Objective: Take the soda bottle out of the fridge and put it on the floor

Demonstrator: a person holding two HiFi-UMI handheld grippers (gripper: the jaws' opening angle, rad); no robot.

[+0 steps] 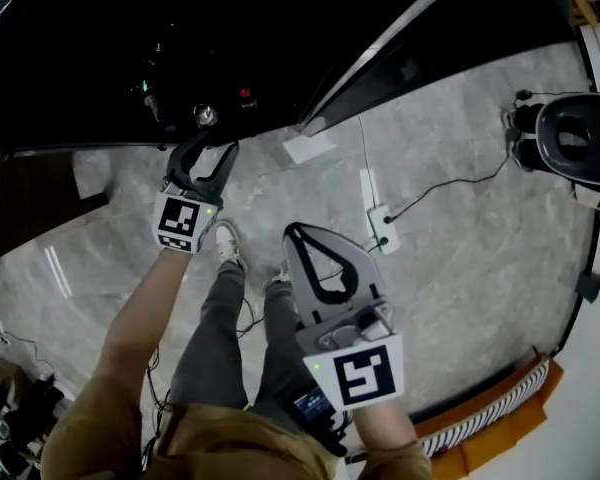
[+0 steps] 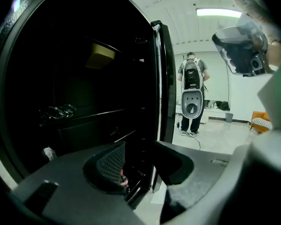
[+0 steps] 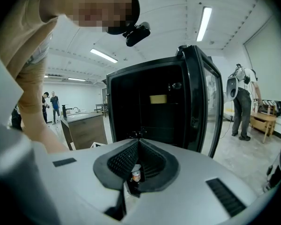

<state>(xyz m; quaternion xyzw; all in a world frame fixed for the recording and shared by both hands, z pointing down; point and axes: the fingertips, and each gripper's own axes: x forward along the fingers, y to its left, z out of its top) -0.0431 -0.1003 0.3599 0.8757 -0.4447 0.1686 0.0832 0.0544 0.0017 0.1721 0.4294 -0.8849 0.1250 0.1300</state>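
Observation:
The black fridge (image 1: 100, 48) stands open, its door (image 1: 410, 38) swung to the right. The soda bottle (image 1: 205, 116) shows from above as a silvery cap at the fridge's front edge. My left gripper (image 1: 205, 150) is open just short of it, jaws spread, pads not touching it. In the left gripper view only a bit of red label (image 2: 123, 178) shows low beside the left pad. My right gripper (image 1: 293, 231) hangs shut and empty over the floor, nearer my body. Past its jaws the bottle (image 3: 136, 174) stands upright in front of the fridge (image 3: 150, 107).
A white power strip (image 1: 380, 223) with a cable lies on the grey floor, and a white sheet (image 1: 308, 146) sits by the door's foot. A black round chair (image 1: 575, 138) is at the right. My feet (image 1: 228, 243) stand below the grippers. Another person (image 2: 192, 97) stands beyond the door.

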